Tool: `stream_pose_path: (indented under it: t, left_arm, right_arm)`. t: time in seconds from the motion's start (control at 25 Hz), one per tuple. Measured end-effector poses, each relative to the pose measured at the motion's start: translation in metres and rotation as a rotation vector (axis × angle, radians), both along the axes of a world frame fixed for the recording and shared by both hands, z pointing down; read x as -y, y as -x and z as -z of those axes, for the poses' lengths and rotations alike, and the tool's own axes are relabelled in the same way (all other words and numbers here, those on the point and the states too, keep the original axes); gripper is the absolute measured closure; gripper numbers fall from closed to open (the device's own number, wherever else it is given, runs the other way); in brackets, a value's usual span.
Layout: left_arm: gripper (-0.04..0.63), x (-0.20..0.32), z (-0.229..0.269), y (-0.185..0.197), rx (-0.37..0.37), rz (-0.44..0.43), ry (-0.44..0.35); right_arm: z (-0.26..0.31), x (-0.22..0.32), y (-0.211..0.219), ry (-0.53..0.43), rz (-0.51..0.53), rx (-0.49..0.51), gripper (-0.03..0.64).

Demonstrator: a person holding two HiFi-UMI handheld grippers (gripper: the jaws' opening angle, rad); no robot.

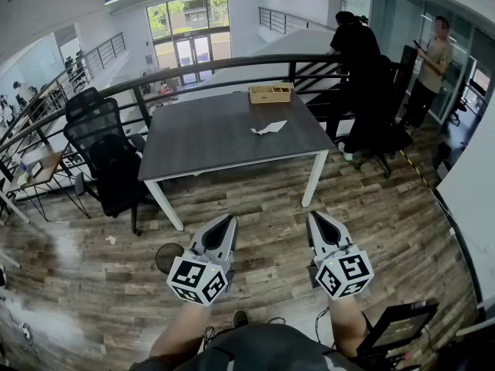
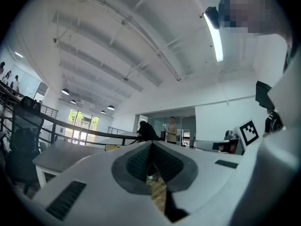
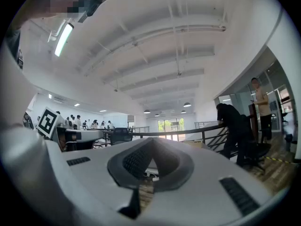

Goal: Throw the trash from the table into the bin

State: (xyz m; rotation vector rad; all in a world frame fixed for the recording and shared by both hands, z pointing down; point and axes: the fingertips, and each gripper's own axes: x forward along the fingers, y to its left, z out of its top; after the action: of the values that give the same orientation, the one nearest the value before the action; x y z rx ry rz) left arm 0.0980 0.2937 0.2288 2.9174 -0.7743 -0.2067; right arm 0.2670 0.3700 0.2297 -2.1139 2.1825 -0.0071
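Note:
A crumpled white piece of paper lies on the dark grey table, toward its right side. A round dark bin stands on the wooden floor near the table's front left leg, partly hidden behind my left gripper. In the head view my left gripper and right gripper hang side by side over the floor, well short of the table's front edge. Both point toward the table. The jaws of the left gripper and right gripper are shut, with nothing between them.
A shallow wooden box sits at the table's far edge. A black office chair stands left of the table, another chair to the right. Two people stand by the railing behind the table.

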Motion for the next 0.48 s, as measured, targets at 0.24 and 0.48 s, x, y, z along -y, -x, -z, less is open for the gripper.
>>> stream_pose_path:
  t: [0.24,0.48]
  left_arm:
    - [0.586,0.003,-0.002,0.001,-0.004,0.005,0.016]
    - [0.586,0.011,-0.004,0.003,-0.009,-0.005,0.023]
  right_arm:
    - [0.003,0.002,0.002,0.0,-0.003,-0.004,0.609]
    - [0.001,0.009,0.002,0.002,-0.018,-0.004,0.609]
